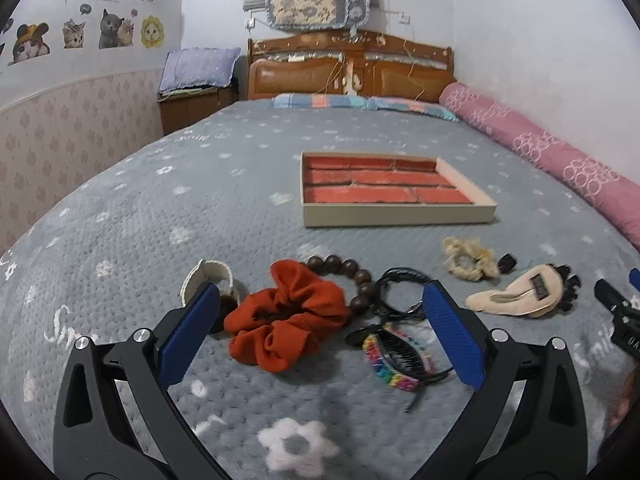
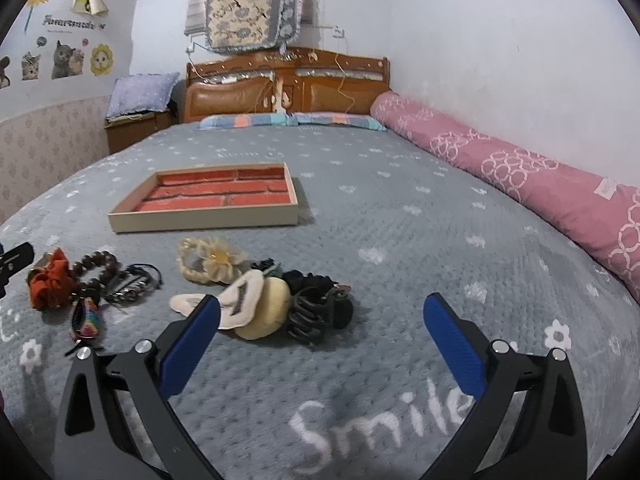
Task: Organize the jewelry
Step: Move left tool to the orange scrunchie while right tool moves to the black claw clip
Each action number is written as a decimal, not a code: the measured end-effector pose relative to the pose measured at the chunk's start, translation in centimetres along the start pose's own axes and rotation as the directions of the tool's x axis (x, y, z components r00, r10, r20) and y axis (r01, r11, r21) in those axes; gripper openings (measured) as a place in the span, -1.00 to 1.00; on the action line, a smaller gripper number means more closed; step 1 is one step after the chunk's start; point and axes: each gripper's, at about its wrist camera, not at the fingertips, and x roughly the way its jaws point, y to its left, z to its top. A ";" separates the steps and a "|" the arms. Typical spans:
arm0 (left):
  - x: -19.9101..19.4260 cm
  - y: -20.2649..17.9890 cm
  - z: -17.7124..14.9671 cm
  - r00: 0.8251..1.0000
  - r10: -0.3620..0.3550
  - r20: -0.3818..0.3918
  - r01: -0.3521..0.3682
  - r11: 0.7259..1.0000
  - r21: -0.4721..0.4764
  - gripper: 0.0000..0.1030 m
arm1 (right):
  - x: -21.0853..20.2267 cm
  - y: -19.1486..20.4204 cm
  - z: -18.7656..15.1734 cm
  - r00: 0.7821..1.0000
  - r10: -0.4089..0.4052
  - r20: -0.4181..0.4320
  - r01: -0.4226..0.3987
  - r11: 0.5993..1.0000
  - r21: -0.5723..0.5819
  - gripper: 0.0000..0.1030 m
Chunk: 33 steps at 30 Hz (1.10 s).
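Note:
A beige tray [image 1: 396, 216] [image 2: 208, 222] with red compartments lies on the grey bedspread. Nearer to me sit an orange scrunchie [image 1: 286, 318] [image 2: 50, 282], a brown bead bracelet [image 1: 356, 276] [image 2: 98, 266], black cords [image 1: 400, 290] [image 2: 132, 282], a rainbow claw clip [image 1: 394, 358] [image 2: 86, 320], a cream hair tie [image 1: 468, 258] [image 2: 210, 262], a cream plush clip [image 1: 516, 294] [image 2: 250, 304] and a black claw clip [image 2: 316, 312]. My left gripper [image 1: 322, 304] hangs open above the scrunchie. My right gripper [image 2: 324, 316] stands open, its left finger beside the plush clip.
A white band [image 1: 208, 280] lies left of the scrunchie. A pink bolster [image 1: 560, 160] [image 2: 520, 172] runs along the right wall. The wooden headboard [image 1: 348, 66] and pillows [image 2: 292, 120] are at the far end. A nightstand [image 1: 192, 104] stands at the back left.

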 end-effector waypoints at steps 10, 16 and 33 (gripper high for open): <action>3.4 1.5 -1.0 0.991 0.024 -0.133 -0.022 1.000 0.015 0.90 | 4.1 -0.8 -0.6 0.991 -0.014 -0.136 0.015 1.000 0.006 0.66; 4.4 1.9 -1.4 0.987 0.029 -0.161 -0.029 1.000 0.004 0.90 | 5.9 -1.1 -0.8 0.982 -0.007 -0.190 0.011 1.000 0.023 0.43; 7.2 1.7 -1.1 0.980 0.039 -0.195 -0.040 0.999 0.002 0.70 | 7.3 -0.7 0.3 0.979 -0.016 -0.201 0.027 0.998 0.054 0.39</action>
